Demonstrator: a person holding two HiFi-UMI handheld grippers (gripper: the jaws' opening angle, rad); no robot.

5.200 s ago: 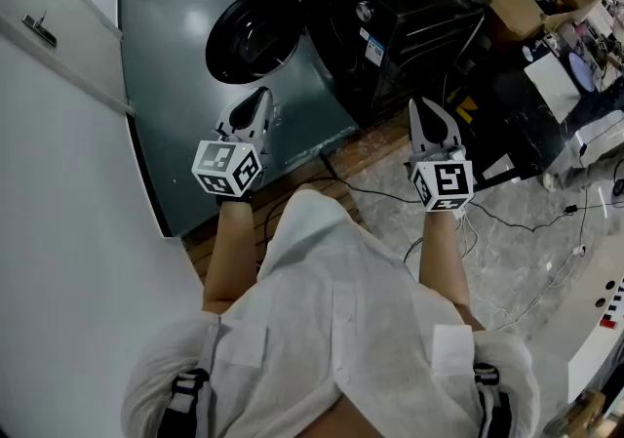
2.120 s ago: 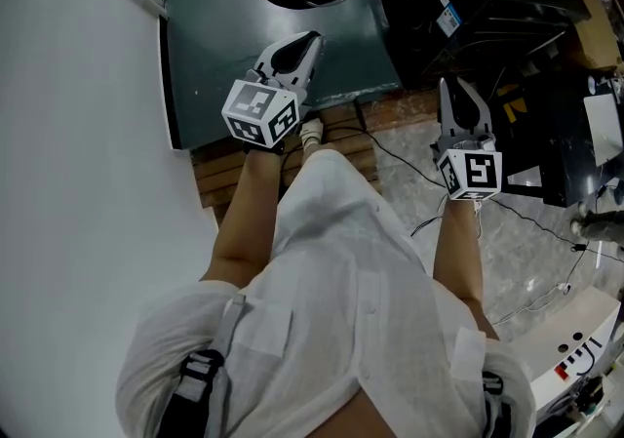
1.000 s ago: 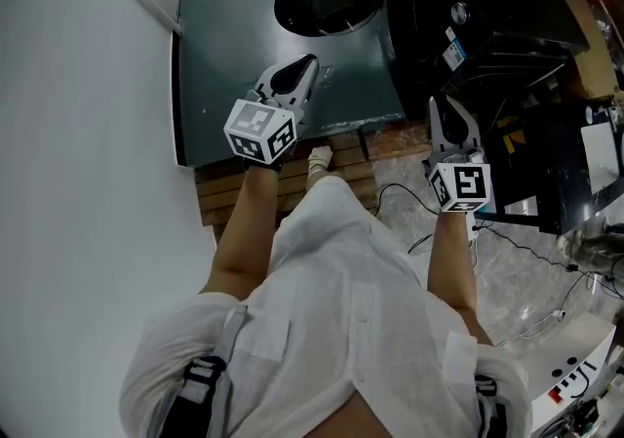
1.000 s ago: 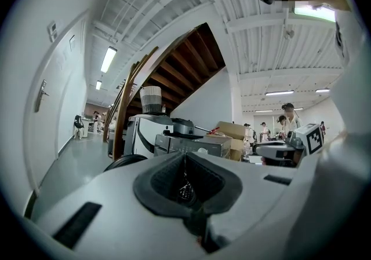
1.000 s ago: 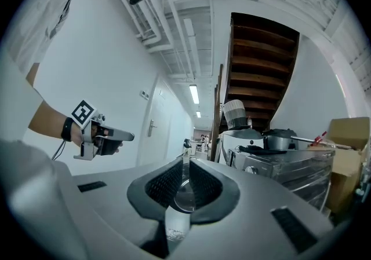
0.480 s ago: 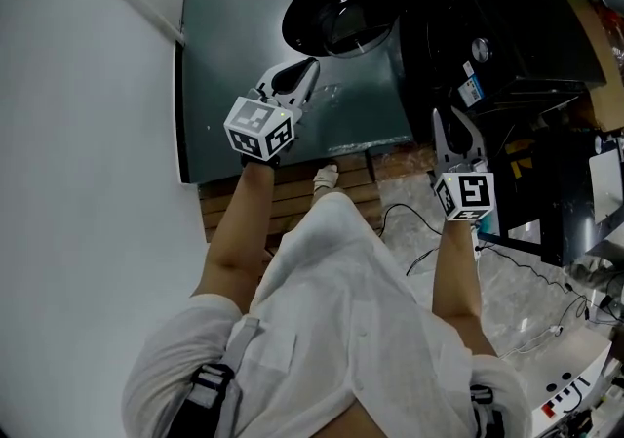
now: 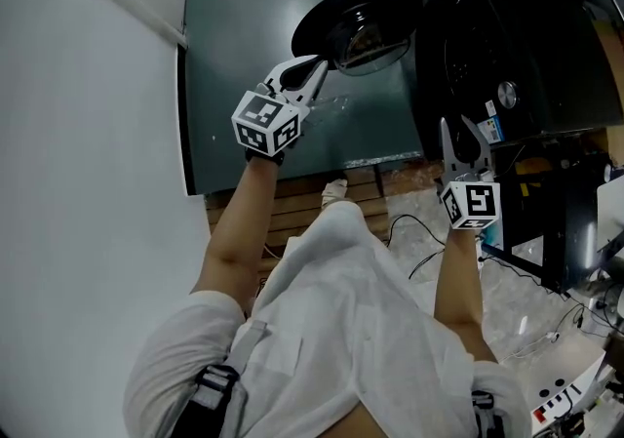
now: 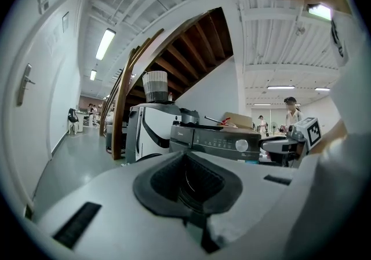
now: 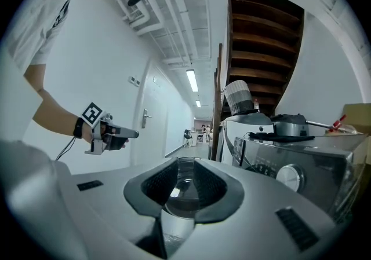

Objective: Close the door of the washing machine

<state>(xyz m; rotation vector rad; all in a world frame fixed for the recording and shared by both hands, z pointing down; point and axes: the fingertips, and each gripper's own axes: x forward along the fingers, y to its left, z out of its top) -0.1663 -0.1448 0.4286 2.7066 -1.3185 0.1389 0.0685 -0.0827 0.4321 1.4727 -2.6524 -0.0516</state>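
Door wide open, neither gripper holding it.

The round black glass-fronted door stands swung out from the dark front-loading washing machine, over the grey-green floor. The left gripper sits just beside the door's near rim, on the side away from the machine. Its fingers are clenched on nothing. I read that as a blunt pusher, since swinging a door needs no grip. Can't tell if it touches yet. The right gripper hangs along the machine front, on the door's inner side. Its fingers have just been opening and are now released with nothing pinched. Only the door's glass bowl shows ahead through the gap. It's probably spare, or readying to steady the rim.
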